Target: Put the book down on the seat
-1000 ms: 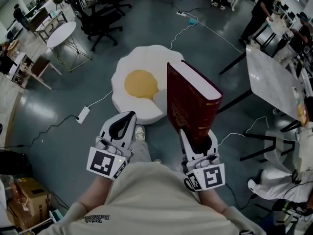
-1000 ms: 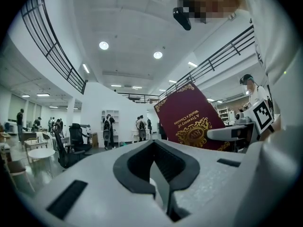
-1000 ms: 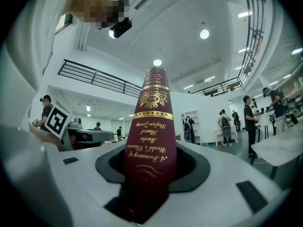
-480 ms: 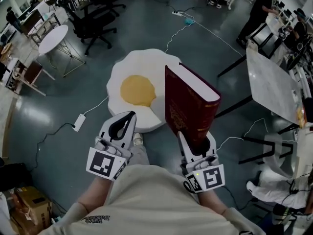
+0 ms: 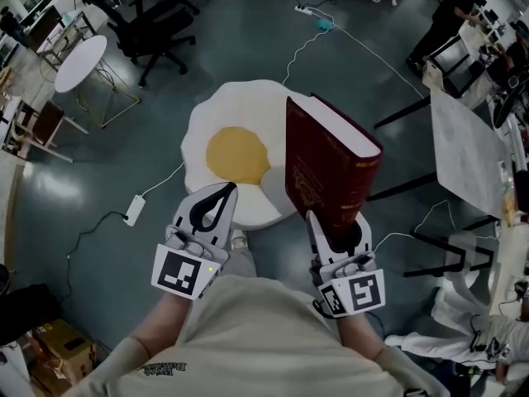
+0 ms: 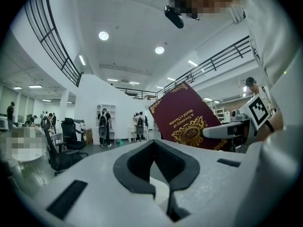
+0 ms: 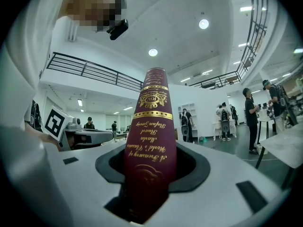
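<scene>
Right gripper (image 5: 337, 226) has its fingers clenched on the lower end of the book (image 5: 326, 172). The spine sits between the fingers in the right gripper view, with black pads on both sides of it. The book is dark red, thick and hardcover, with gold lettering on the spine (image 7: 151, 126) and a gold emblem on the cover (image 6: 187, 119). It stands upright out of the gripper, pale page edges to the right in the head view, and is held in the air, not resting on anything.

Left gripper (image 5: 223, 193) is empty. Its fingers are closed tip to tip with nothing between them (image 6: 161, 174), and it is held level beside the right one, clearly apart from the book.

The seat (image 5: 235, 151) is a fried-egg-shaped cushion, white with a yellow centre, flat on the dark floor (image 5: 99, 164) just ahead of both grippers. In the head view the book overlaps the cushion's right edge, but it is above the cushion and not touching it.

A white cable with a small box (image 5: 132, 209) lies on the floor left of the seat. A black office chair (image 5: 145, 23) stands further back on the left, and the person's shoe (image 5: 239, 240) shows just behind the left gripper.
</scene>
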